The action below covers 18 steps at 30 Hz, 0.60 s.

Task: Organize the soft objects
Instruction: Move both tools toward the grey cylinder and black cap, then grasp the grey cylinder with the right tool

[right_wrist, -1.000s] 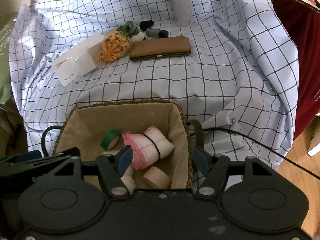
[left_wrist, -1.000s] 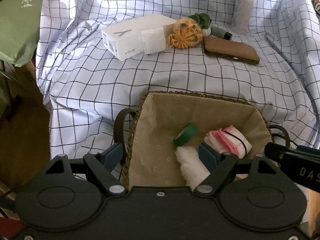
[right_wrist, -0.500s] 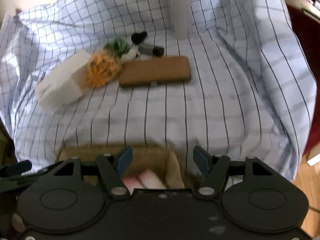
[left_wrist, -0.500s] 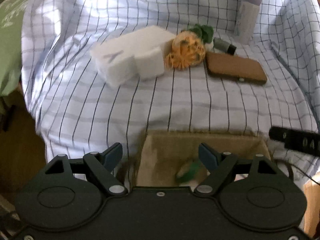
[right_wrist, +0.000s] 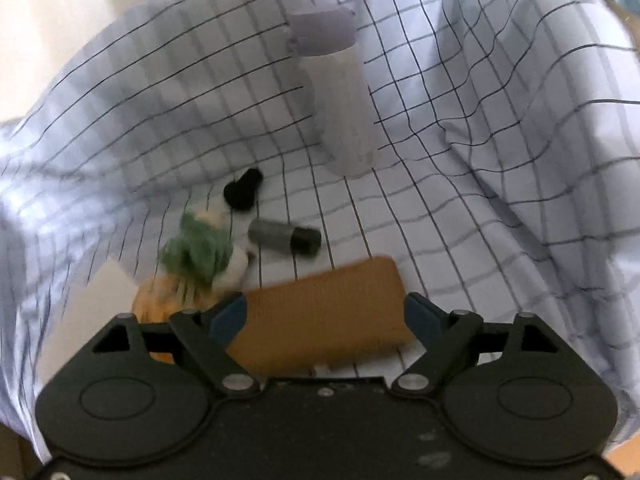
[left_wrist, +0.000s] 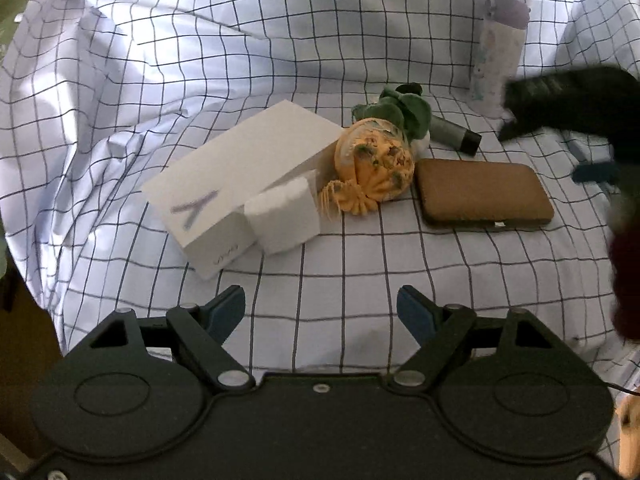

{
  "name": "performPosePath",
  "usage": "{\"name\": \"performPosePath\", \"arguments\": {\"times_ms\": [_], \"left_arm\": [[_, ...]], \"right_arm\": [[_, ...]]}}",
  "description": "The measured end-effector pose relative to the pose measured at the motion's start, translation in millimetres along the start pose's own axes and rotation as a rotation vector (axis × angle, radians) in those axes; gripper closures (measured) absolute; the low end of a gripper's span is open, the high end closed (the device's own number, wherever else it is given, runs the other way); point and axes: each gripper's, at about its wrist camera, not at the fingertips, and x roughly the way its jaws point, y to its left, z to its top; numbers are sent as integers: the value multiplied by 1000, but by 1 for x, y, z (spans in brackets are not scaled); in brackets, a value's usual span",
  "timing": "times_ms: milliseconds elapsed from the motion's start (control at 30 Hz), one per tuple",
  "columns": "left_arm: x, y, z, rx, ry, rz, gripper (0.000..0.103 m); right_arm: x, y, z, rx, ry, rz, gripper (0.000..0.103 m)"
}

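Note:
An orange plush pineapple with a green leafy top lies on the checked cloth between a white box and a brown case. My left gripper hovers open over bare cloth, well short of the pineapple. The right gripper hangs above the brown case, its jaws opening with nothing pressed between the pads; the pineapple and its green top sit to its left. In the left wrist view the right gripper shows as a dark blur at the right.
A small white cube leans on the box. A grey tube, a black cap and a tall white bottle with a lilac lid stand behind. The cloth rises in folds at the back and sides.
Both grippers moved forward from over the basket toward the objects on the cloth; the basket has dropped out of view. The right gripper's jaws have spread wider.

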Motion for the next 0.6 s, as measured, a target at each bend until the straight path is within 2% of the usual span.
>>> {"name": "performPosePath", "arguments": {"times_ms": [167,267,400,600], "left_arm": [[9,4,5,8,9,-9,23],[12,8,7,5,11,-13,23],[15,16,9,-3,14,-11,23],[17,29,8,-17,13,4,23]], "right_arm": [[44,24,34,34,16,-47,17],[66,41,43,26,34,-67,17],[97,59,49,23,79,-107,18],[130,68,49,45,123,-154,25]]}}
